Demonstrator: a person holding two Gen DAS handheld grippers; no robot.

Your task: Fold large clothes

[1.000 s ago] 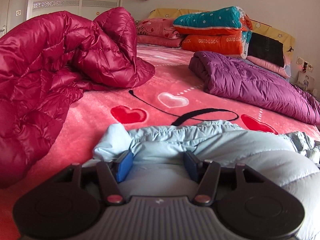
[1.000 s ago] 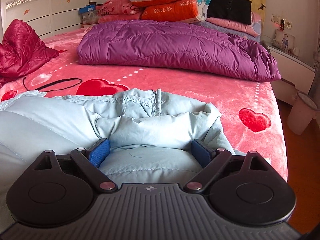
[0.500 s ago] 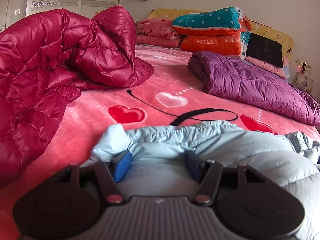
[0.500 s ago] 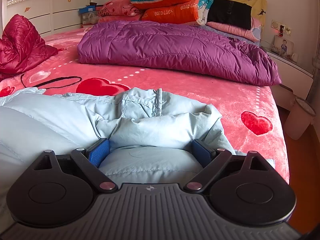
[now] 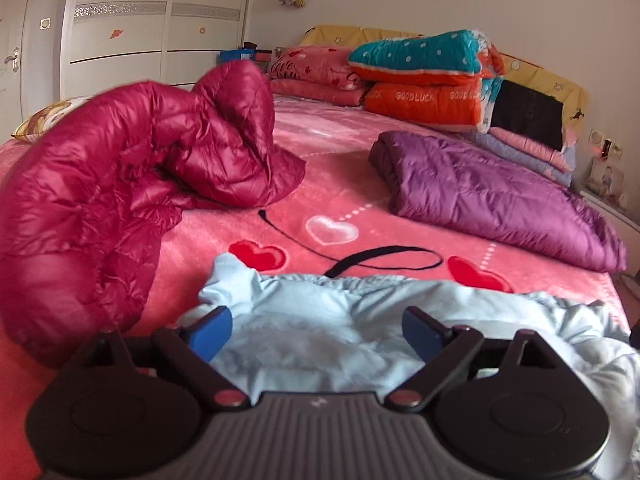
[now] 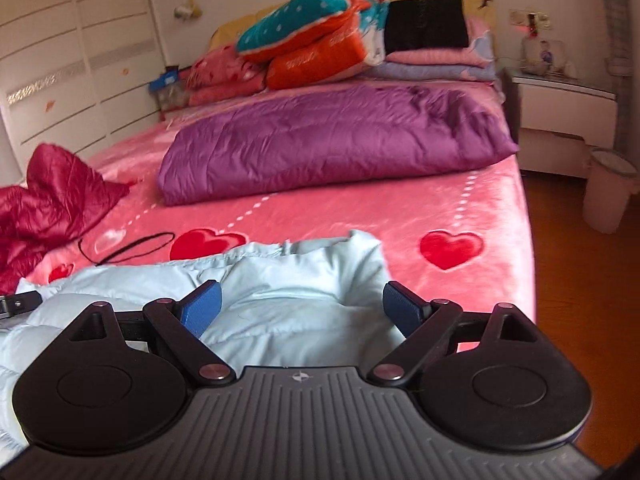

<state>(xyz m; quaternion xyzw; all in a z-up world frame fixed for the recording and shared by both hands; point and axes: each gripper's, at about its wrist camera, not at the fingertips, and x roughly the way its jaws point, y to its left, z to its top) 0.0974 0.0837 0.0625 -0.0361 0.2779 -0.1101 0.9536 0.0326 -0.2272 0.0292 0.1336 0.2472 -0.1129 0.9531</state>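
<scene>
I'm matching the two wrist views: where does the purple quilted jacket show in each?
Left wrist: purple jacket lies right of centre, past the light blue jacket.
Right wrist: purple jacket spans the middle, above centre.
Shared landmark: the teal-and-orange folded quilts behind it.

Soft, even daylight fills both views, bright without hard shadows; the crimson down jacket (image 5: 132, 176) shows glossy highlights and smears with motion blur toward 8 o'clock; the right wrist view is blurred throughout; fisheye bending curves the wardrobe (image 5: 132, 28) at 11 o'clock; corners vignette to black.
</scene>
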